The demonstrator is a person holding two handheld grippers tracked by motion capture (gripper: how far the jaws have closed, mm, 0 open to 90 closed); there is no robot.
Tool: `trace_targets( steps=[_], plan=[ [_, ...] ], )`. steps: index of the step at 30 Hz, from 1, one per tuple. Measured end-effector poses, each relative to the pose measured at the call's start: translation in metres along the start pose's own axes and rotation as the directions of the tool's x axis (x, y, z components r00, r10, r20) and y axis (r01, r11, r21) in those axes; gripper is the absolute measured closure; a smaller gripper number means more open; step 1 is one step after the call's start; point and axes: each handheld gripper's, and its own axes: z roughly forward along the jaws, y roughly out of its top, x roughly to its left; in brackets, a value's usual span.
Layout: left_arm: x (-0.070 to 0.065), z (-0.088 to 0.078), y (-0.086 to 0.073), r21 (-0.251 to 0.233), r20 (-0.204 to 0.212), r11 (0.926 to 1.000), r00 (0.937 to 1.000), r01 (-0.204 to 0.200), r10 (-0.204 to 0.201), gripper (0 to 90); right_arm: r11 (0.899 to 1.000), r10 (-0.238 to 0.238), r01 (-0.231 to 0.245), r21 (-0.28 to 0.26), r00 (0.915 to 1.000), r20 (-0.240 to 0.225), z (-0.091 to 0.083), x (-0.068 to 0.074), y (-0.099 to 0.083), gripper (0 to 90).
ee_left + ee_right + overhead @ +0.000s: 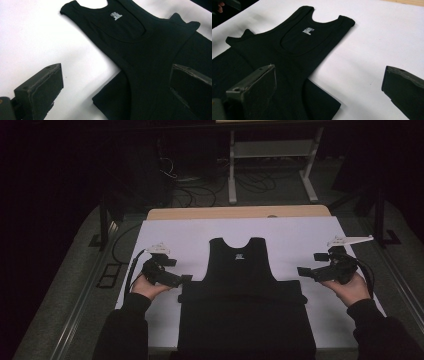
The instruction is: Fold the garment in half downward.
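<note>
High view: the vest (pixel 243 270) lies flat mid-sheet (pixel 300 235), its lower part folded up into a band. The left gripper (pixel 186 279) and right gripper (pixel 301 270) flank the band ends, both wide apart, holding nothing.

Left gripper view: 1 jaw hangs over cloth, 1 over sheet; closing here may pinch just the top layer.

Right gripper view: same straddle; uneven grabs by the 2 could skew the fold.
</note>
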Motion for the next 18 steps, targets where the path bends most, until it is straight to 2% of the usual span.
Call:
trace_targets(
  steps=[18],
  plan=[
    [0.01, 0.008, 0.018, 0.018, 0.002, 0.9998, 1.0, -0.006, 0.006, 0.0, 0.999, -0.027, 0.027, 0.027, 0.9996, 0.001, 0.012, -0.004, 0.019, 0.0]
  ],
)
